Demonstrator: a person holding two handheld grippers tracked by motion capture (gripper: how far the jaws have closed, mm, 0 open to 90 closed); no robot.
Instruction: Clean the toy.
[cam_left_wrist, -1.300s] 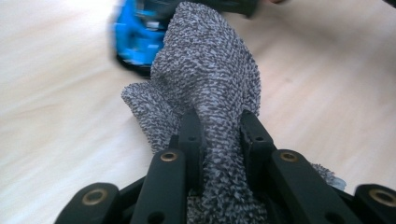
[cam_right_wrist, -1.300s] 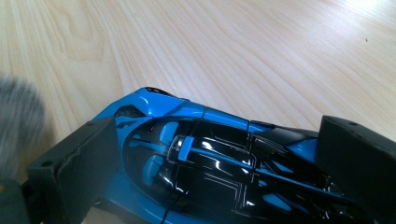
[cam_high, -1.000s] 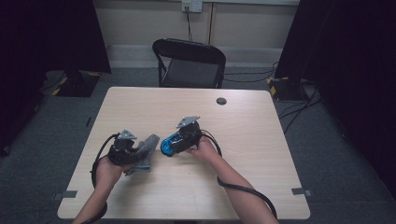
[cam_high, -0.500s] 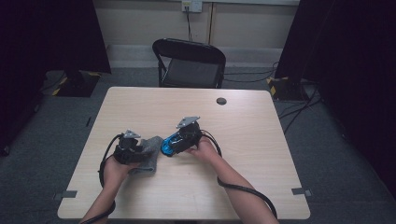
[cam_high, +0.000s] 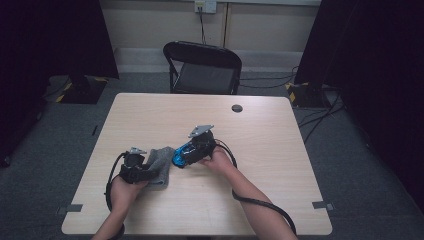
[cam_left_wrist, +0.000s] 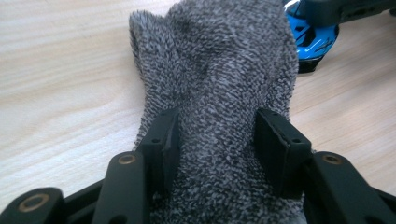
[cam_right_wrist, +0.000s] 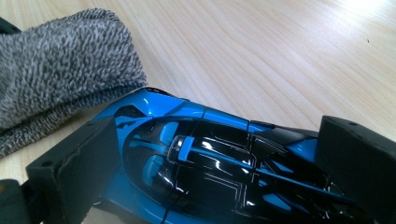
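A grey knitted cloth (cam_high: 160, 166) lies bunched on the wooden table (cam_high: 260, 150), left of centre. My left gripper (cam_high: 145, 172) is shut on the grey cloth (cam_left_wrist: 219, 93), its two black jaws pressing a fold of it from both sides. A glossy blue and black toy car (cam_high: 182, 155) rests just right of the cloth. My right gripper (cam_high: 187, 152) is shut on the toy car (cam_right_wrist: 205, 163), with a jaw against each flank. The car's nose almost touches the cloth (cam_right_wrist: 60, 88). In the left gripper view the car (cam_left_wrist: 310, 39) peeks in at top right.
A small dark round disc (cam_high: 237, 108) sits near the table's far edge. A black folding chair (cam_high: 202, 67) stands behind the table. Cables trail from both grippers toward the table's near edge. Bare wood lies to the right and at the back.
My left gripper has drawn back toward the near edge and a little left, pulling the cloth with it. The right gripper and the car have stayed put.
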